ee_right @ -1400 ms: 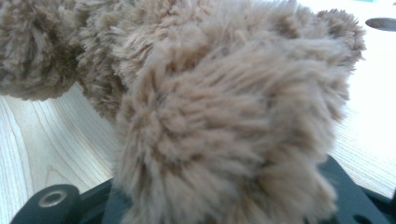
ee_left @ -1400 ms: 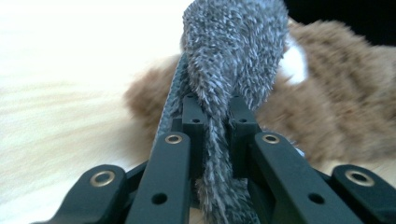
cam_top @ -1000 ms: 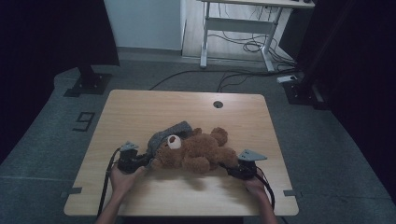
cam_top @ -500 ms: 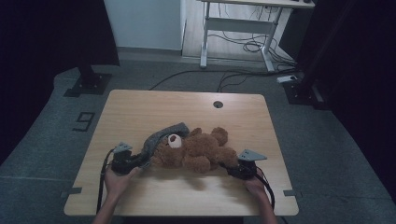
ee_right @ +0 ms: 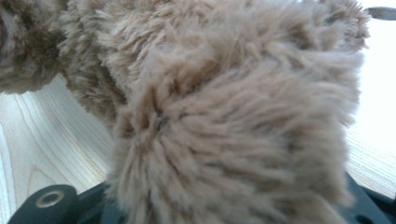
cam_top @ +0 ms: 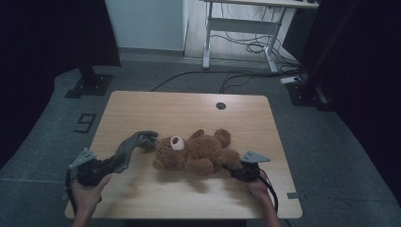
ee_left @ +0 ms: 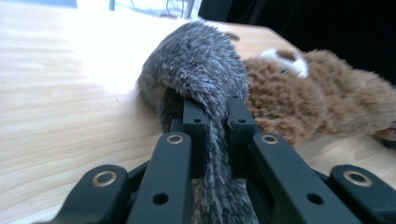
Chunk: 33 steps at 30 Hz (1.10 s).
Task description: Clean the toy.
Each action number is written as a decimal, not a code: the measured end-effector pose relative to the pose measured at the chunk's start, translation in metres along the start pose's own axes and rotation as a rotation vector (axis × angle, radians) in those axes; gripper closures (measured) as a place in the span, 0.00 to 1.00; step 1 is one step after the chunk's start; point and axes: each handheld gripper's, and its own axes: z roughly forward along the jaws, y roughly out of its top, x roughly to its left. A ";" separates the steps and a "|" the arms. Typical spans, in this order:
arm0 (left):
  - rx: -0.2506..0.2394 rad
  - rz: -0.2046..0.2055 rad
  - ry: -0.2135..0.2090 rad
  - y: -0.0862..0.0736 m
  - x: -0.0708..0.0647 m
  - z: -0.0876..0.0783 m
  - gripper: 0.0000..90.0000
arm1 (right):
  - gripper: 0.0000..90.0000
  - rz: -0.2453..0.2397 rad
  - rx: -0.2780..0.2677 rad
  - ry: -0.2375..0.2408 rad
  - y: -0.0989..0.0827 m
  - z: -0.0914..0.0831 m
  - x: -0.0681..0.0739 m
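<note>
A brown teddy bear (cam_top: 196, 152) lies on its back in the middle of the wooden table (cam_top: 189, 109), head to the left. A grey fuzzy cloth (cam_top: 132, 145) stretches from beside its head toward the front left. My left gripper (cam_top: 109, 165) is shut on the cloth's near end, and the grey fur (ee_left: 201, 79) runs between its jaws in the left gripper view, with the bear (ee_left: 322, 102) behind. My right gripper (cam_top: 234, 171) is shut on the bear's leg (ee_right: 224, 116), whose fur hides the jaws in the right gripper view.
A cable hole (cam_top: 221, 105) sits near the table's far edge. Beyond the table stand a white desk frame (cam_top: 236, 28) with cables on the floor and a black stand base (cam_top: 90, 85). A taped mark (cam_top: 85, 123) lies on the floor at left.
My left gripper moved left and up, drawing the grey cloth off the bear's head so that the face is uncovered. The right gripper and the bear's leg stayed put.
</note>
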 end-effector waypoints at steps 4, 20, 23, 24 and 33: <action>-0.045 0.042 0.000 0.006 -0.009 -0.033 0.90 | 0.62 -0.001 0.000 0.000 0.000 0.000 0.000; 0.073 -0.026 0.072 0.012 0.028 0.012 0.88 | 0.61 0.005 0.005 0.004 0.000 0.001 -0.001; 0.143 -0.043 0.105 0.010 0.041 0.040 0.88 | 0.61 0.005 0.005 0.005 0.000 0.001 -0.001; 0.170 -0.053 0.108 0.009 0.045 0.050 0.87 | 0.61 0.005 0.005 0.006 0.000 0.001 -0.001; 0.322 -0.107 0.206 -0.009 0.077 0.091 0.85 | 0.61 0.006 0.008 0.008 0.000 0.001 -0.001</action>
